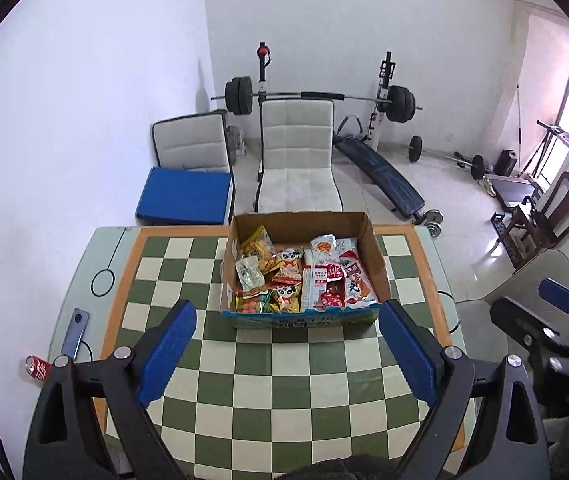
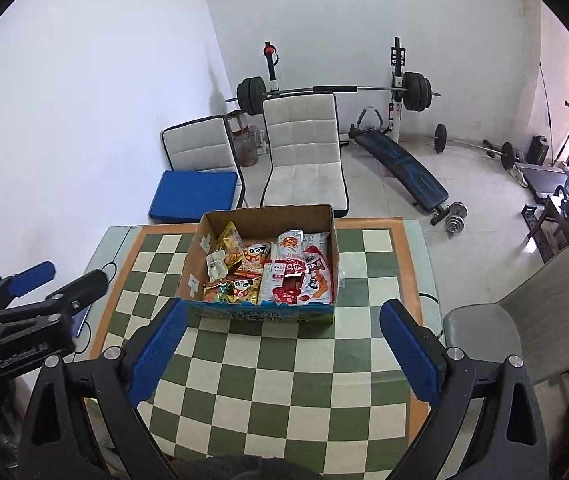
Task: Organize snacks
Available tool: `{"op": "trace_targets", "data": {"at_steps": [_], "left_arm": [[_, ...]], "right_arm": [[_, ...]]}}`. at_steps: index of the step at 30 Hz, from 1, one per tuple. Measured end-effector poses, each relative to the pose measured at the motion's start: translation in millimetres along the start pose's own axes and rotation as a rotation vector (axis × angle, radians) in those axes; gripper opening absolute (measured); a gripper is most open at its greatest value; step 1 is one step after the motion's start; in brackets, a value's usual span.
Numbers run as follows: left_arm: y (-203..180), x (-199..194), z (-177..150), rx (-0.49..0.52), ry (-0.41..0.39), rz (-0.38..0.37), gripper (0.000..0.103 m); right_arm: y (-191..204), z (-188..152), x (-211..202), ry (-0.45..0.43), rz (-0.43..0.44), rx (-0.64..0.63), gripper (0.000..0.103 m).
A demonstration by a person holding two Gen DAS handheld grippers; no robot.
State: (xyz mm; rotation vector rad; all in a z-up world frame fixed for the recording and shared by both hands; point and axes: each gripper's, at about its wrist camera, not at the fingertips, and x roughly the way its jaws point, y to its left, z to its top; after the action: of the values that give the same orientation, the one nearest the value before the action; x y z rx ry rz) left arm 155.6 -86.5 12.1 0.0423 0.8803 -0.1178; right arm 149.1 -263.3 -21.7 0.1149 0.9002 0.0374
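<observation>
Both your grippers sit wide open with nothing between the jaws: left gripper [image 1: 286, 354] and right gripper [image 2: 284, 354] hang over the near half of the checkered table [image 1: 316, 364], blue pads spread well apart. Your task thing, the cardboard box [image 1: 376, 252] of snack packets [image 1: 284, 276], sits on the table's far half, just beyond both sets of fingertips, not touched by either. Packets fill the box: yellow and orange bags plus panda-print packs on its left side, red-and-white packs [image 1: 326, 284] on its right side, all lying flat or overlapping. In the left wrist view your right gripper shows at the right edge, beside the table. In the right wrist view your left gripper shows at the left edge, also off to the side of the table. On the table's left margin you have a phone [image 1: 75, 333] lying flat; a red soda can [image 1: 38, 367] lies on its side near it. Behind the table stand two white chairs [image 1: 296, 152], one with a blue cushion [image 1: 184, 196], and a barbell rack [image 1: 316, 98] against the wall.
</observation>
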Motion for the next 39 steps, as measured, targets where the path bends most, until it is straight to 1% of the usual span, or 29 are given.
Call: {"op": "trace_targets", "data": {"at_steps": [5, 16, 26, 39], "left_arm": [[-3, 2, 3, 0.014, -0.008, 0.003, 0.093], [5, 20, 10, -0.023, 0.003, 0.011, 0.093], [13, 34, 13, -0.042, 0.010, 0.027, 0.093], [14, 48, 8, -0.045, 0.050, 0.027, 0.093]], "right_arm": [[-3, 4, -5, -0.027, -0.033, 0.010, 0.099], [-3, 13, 7, -0.049, -0.068, 0.012, 0.099], [-8, 17, 27, -0.034, -0.084, 0.020, 0.100], [-13, 14, 46, -0.004, -0.090, 0.032, 0.100]]}}
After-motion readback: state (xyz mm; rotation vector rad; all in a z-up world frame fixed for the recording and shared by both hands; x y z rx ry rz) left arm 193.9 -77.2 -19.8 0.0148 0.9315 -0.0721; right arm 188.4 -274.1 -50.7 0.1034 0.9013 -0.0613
